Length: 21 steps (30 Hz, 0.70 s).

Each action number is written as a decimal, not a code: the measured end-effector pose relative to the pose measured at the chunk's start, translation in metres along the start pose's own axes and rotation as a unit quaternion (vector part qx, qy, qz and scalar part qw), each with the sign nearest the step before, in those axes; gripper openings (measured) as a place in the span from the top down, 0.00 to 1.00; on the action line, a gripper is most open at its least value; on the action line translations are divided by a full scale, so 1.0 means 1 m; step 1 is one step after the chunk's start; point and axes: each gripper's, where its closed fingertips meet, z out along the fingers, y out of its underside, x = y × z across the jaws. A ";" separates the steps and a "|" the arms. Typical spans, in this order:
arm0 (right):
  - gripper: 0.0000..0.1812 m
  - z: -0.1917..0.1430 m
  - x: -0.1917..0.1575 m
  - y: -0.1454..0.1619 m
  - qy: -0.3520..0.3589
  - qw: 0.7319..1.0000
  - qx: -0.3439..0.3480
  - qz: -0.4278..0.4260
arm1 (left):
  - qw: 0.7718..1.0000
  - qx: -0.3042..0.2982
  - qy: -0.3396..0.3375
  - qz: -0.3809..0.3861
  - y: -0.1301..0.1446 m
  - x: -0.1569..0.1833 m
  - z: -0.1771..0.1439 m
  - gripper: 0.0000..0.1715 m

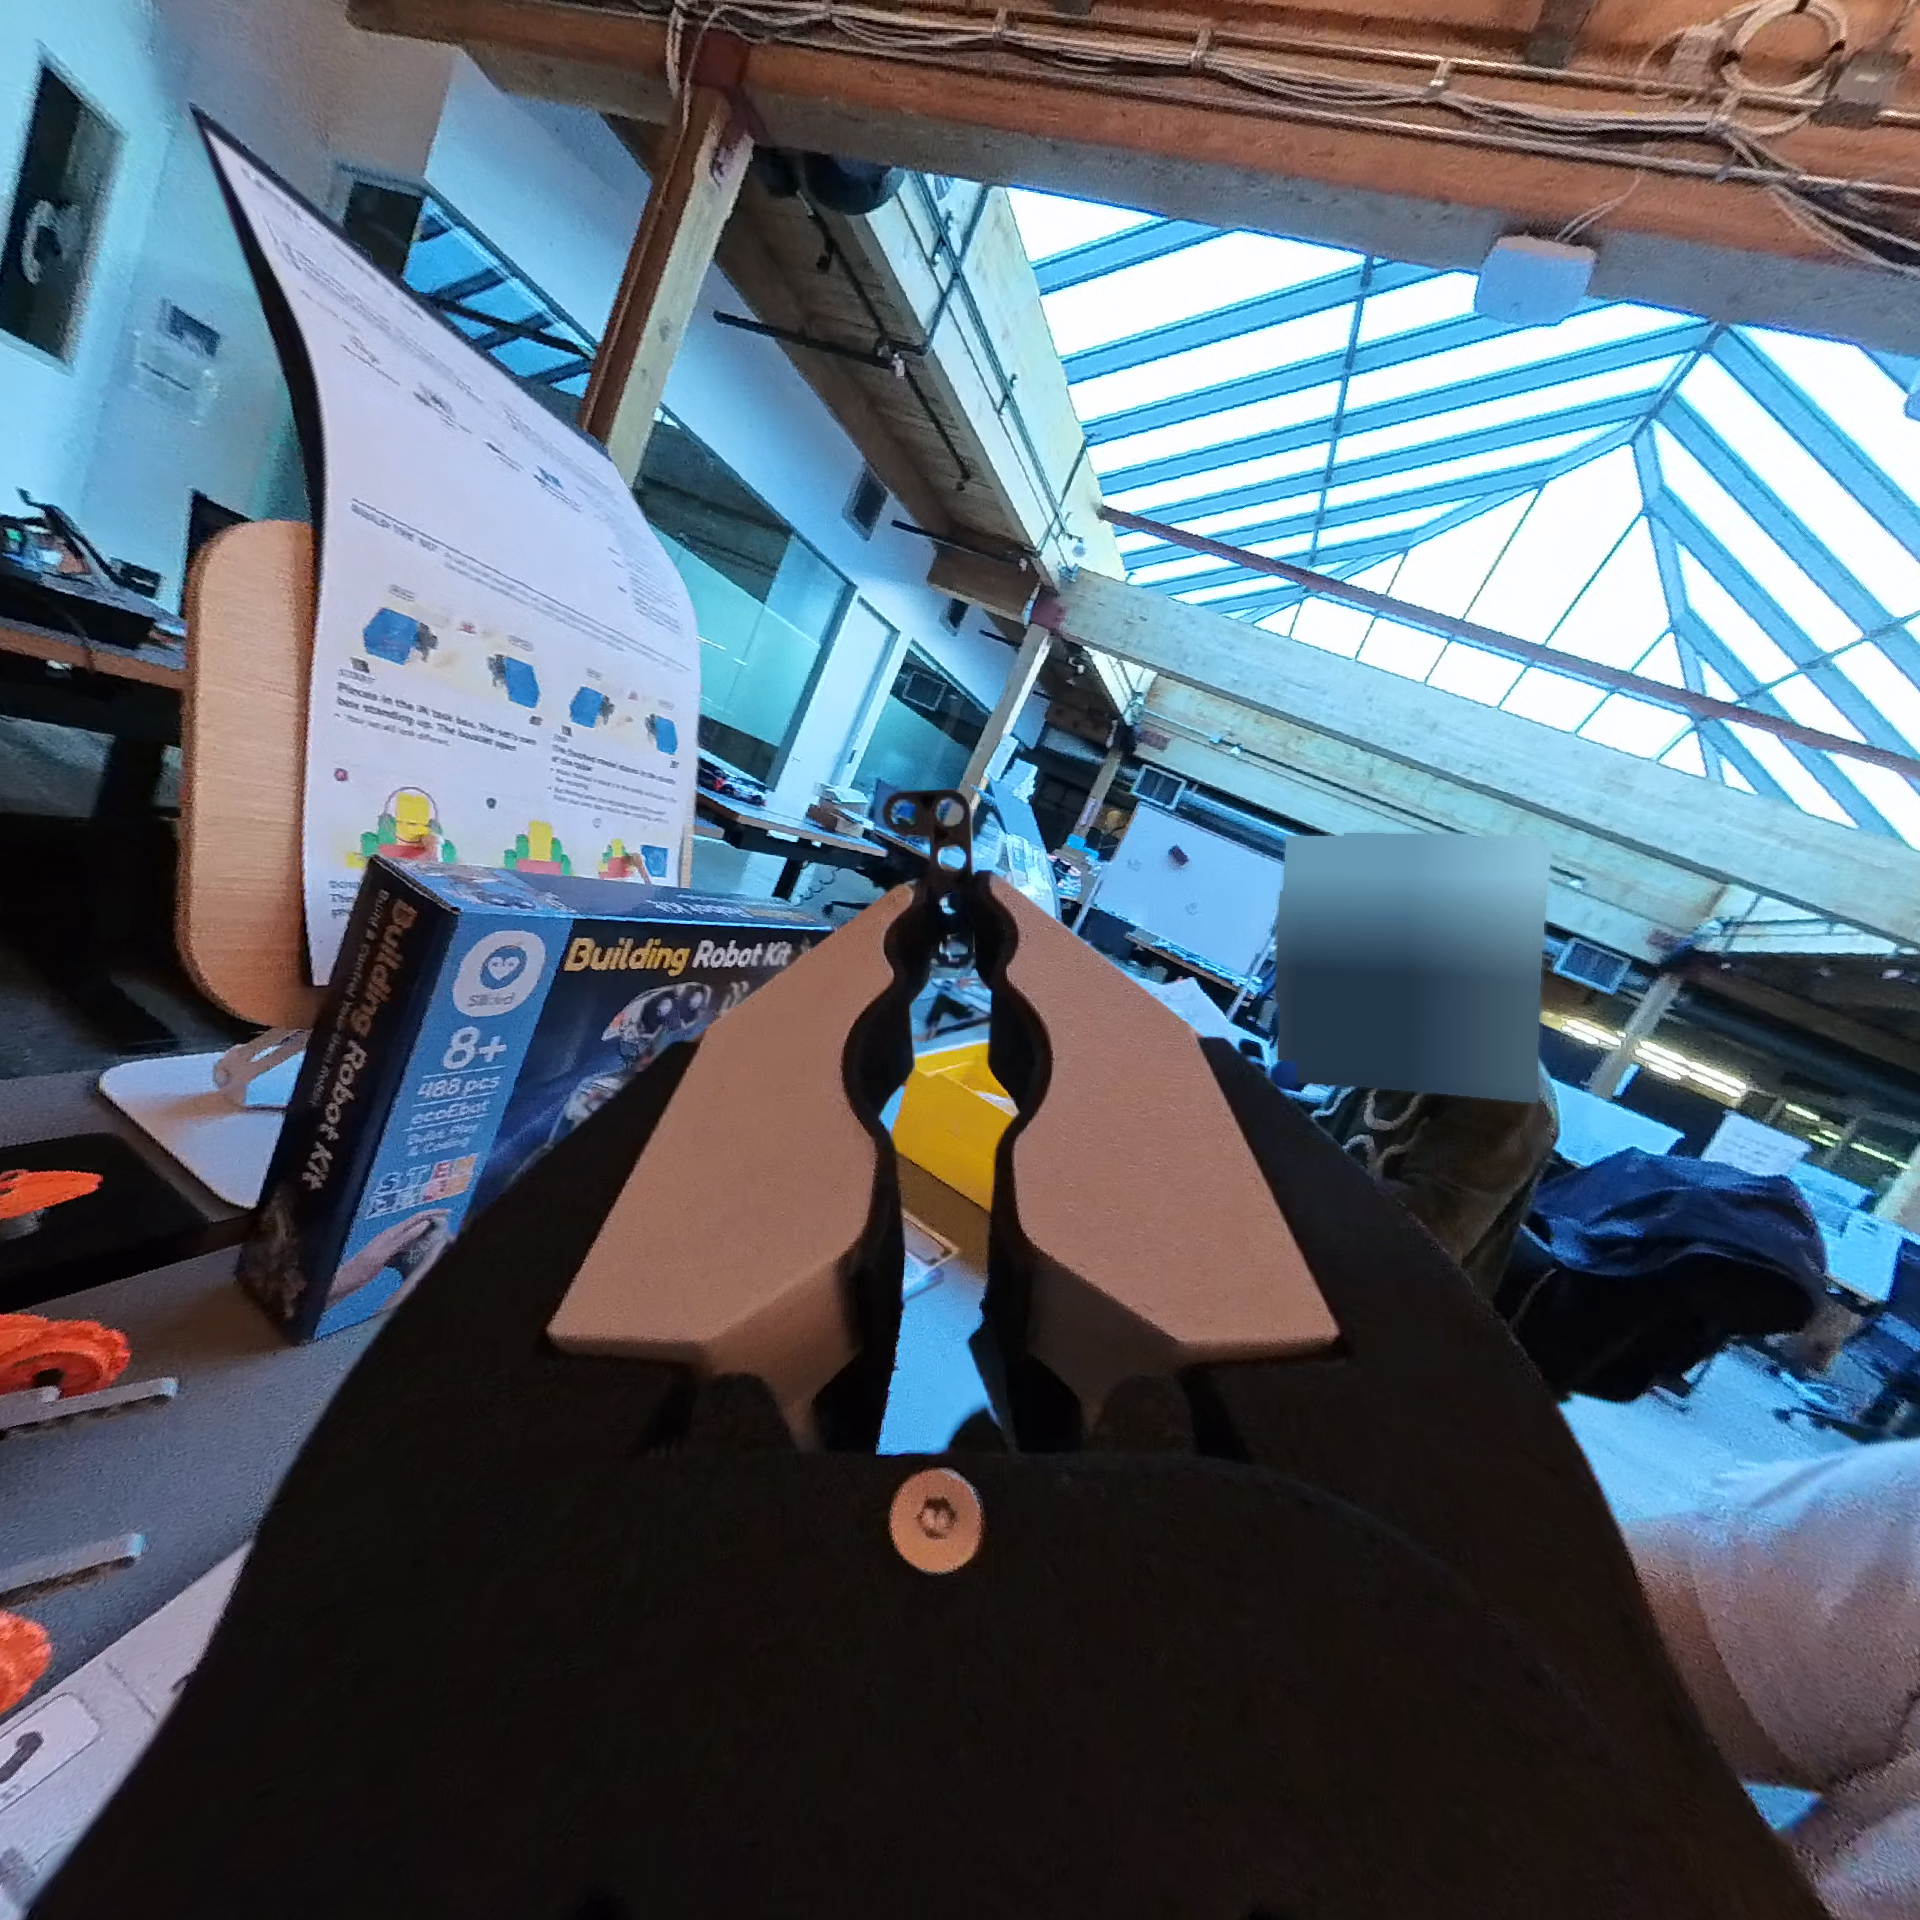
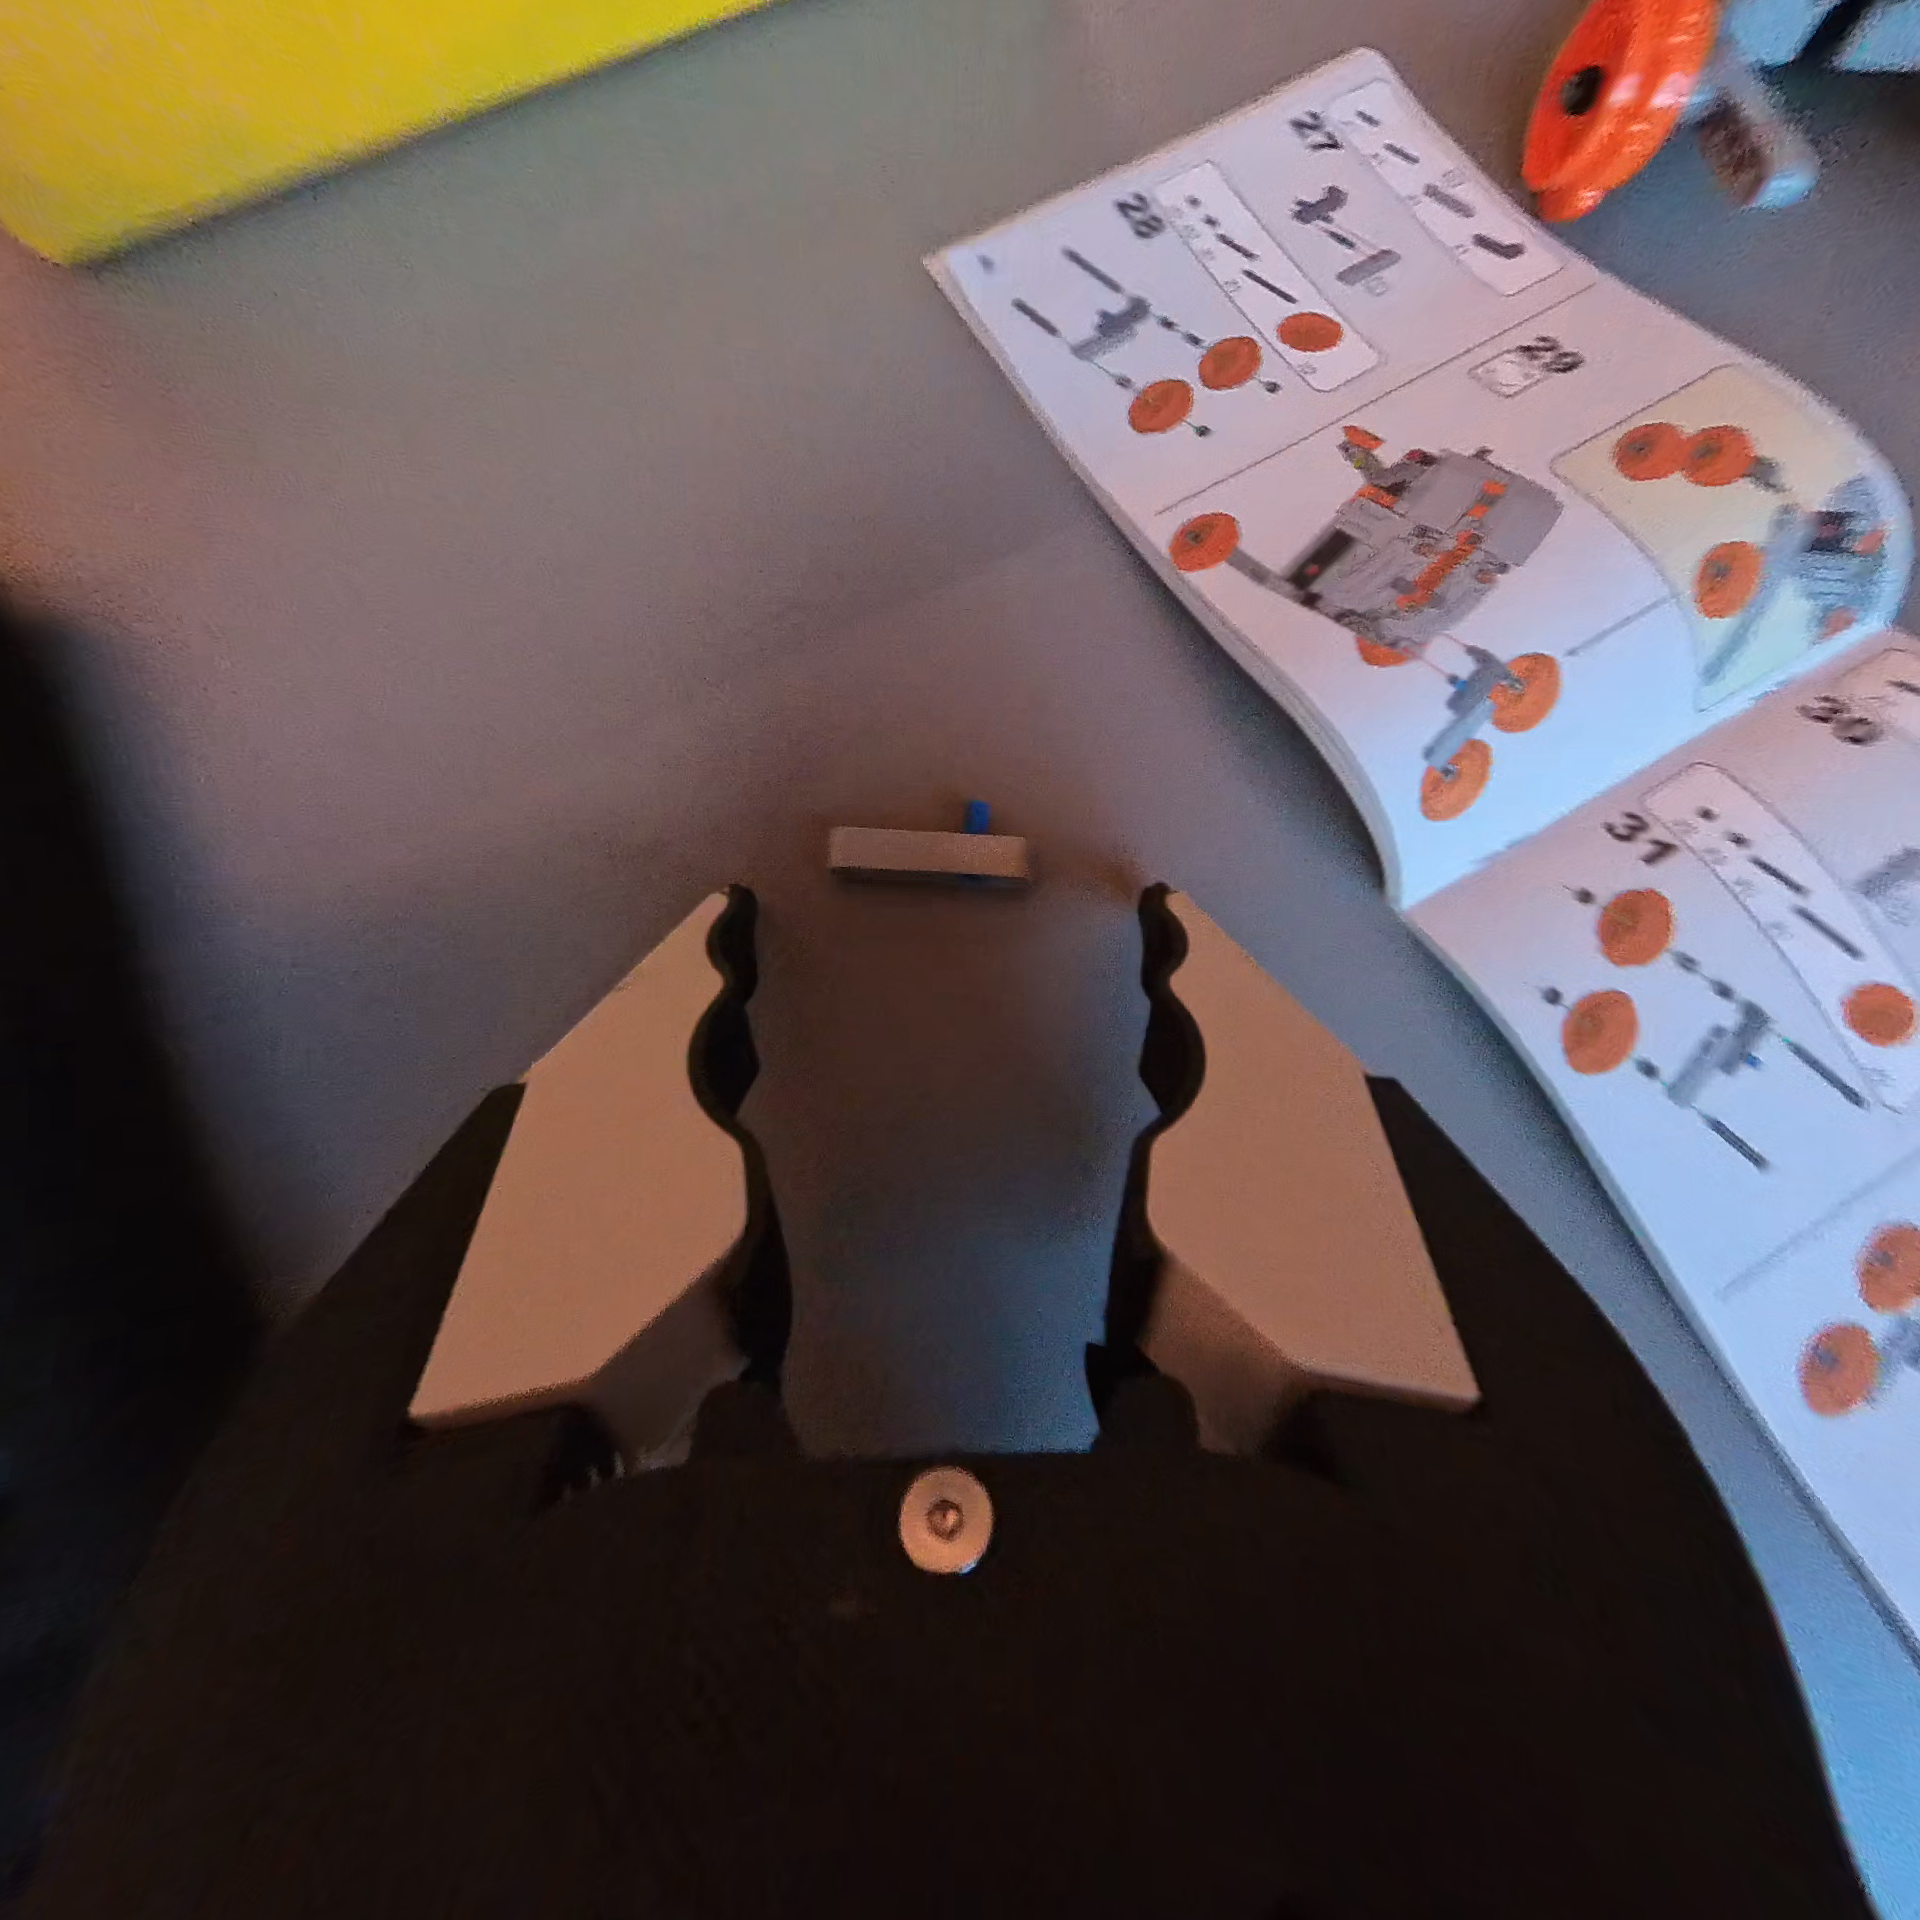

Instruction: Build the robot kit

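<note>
Your left gripper (image 1: 945, 894) is clamped on a small black perforated beam (image 1: 940, 831), raised above the table with a blue kit box (image 1: 447, 1070) just left of it and a yellow tray (image 1: 951, 1117) beyond. Your right gripper (image 2: 945, 904) hangs spread wide over the grey table (image 2: 520, 571), a grey beam with a blue pin (image 2: 928, 854) just past its fingertips; open instruction booklet (image 2: 1507, 582) to the right

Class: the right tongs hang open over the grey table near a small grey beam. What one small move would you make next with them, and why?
Probably ease the right tongs forward until the grey beam sits between the tips. They are open, the beam lies just beyond them, roughly centred, and nothing is gripped. The left tongs already pinch a black holed piece.
</note>
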 end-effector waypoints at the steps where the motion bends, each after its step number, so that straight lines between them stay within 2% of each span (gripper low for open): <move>1: 0.60 0.003 0.000 -0.002 0.022 1.000 0.011 -0.005 | 1.000 -0.003 0.005 -0.005 0.002 -0.001 0.001 0.98; 3: 0.66 0.007 -0.006 -0.004 0.018 1.000 0.011 0.013 | 1.000 -0.006 0.014 -0.013 0.005 -0.001 0.002 0.98; 5: 0.78 0.006 0.000 -0.006 0.029 0.999 0.012 0.000 | 0.999 -0.010 0.026 -0.019 0.007 0.000 0.002 0.98; 7: 0.78 0.005 0.001 -0.004 0.010 1.000 0.005 0.002 | 0.999 -0.016 0.040 -0.028 0.010 0.000 0.003 0.98; 9: 0.78 -0.007 0.008 -0.002 0.008 0.999 0.012 -0.047 | 0.997 -0.036 0.050 -0.037 0.019 0.000 0.006 0.98; 11: 0.79 -0.041 0.034 -0.008 0.086 0.985 0.065 -0.135 | 0.994 -0.076 0.059 -0.051 0.037 -0.001 0.014 0.98; 13: 0.79 -0.087 0.051 -0.017 0.136 0.952 0.143 -0.233 | 0.986 -0.135 0.072 -0.071 0.065 -0.001 0.029 0.98; 14: 0.79 -0.109 0.065 -0.018 0.165 0.940 0.169 -0.247 | 0.980 -0.165 0.081 -0.081 0.081 -0.002 0.039 0.98; 17: 0.79 -0.152 0.107 -0.007 0.202 0.931 0.185 -0.240 | 0.953 -0.259 0.108 -0.117 0.144 -0.003 0.080 0.98; 21: 0.79 -0.164 0.151 0.011 0.207 0.936 0.194 -0.208 | 0.928 -0.305 0.125 -0.174 0.225 -0.014 0.133 0.98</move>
